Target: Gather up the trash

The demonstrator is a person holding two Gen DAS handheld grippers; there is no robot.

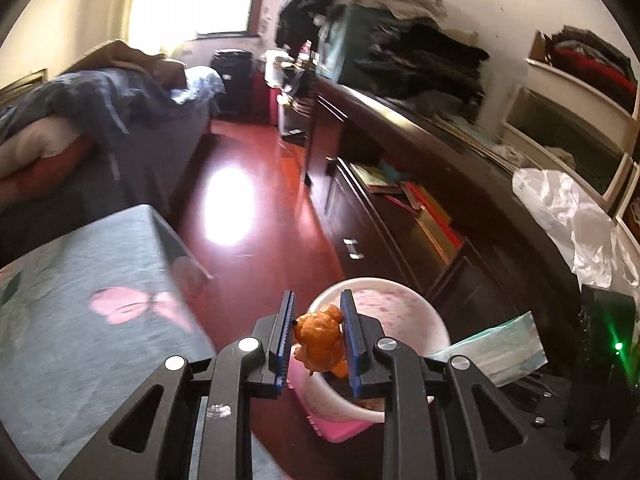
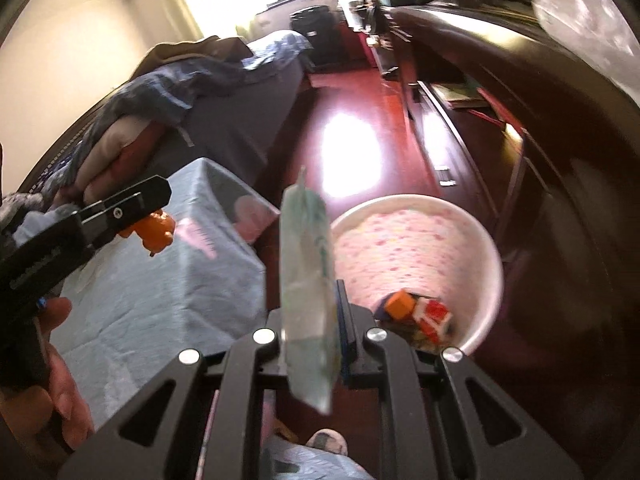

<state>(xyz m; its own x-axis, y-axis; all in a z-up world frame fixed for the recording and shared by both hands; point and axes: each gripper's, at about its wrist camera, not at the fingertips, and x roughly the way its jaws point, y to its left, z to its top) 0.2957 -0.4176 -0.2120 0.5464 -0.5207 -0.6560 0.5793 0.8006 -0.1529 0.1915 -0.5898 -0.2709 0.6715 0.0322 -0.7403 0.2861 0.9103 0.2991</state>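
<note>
My left gripper (image 1: 317, 300) is shut on a crumpled orange piece of trash (image 1: 320, 336) and hangs just over the near rim of a white bin with a pink-dotted lining (image 1: 396, 300). In the right wrist view the left gripper (image 2: 156, 210) shows side-on at the left with the orange piece (image 2: 154, 232) in it, over the table's edge. My right gripper (image 2: 312, 292) is shut on a flat pale green packet (image 2: 306, 264) that stands upright, left of the bin (image 2: 420, 240). Orange and red-white scraps (image 2: 420, 314) lie at the bin's bottom. The green packet (image 1: 500, 350) pokes in at the right.
A table under a blue-grey cloth (image 1: 80, 320) stands left of the bin. A dark wooden cabinet (image 1: 420, 128) with books runs along the right, a clear plastic bag (image 1: 568, 208) on top. A bed with blue bedding (image 1: 100, 100) is far left across the red floor (image 1: 248, 160). A hand (image 2: 60, 364) holds the left gripper's grip.
</note>
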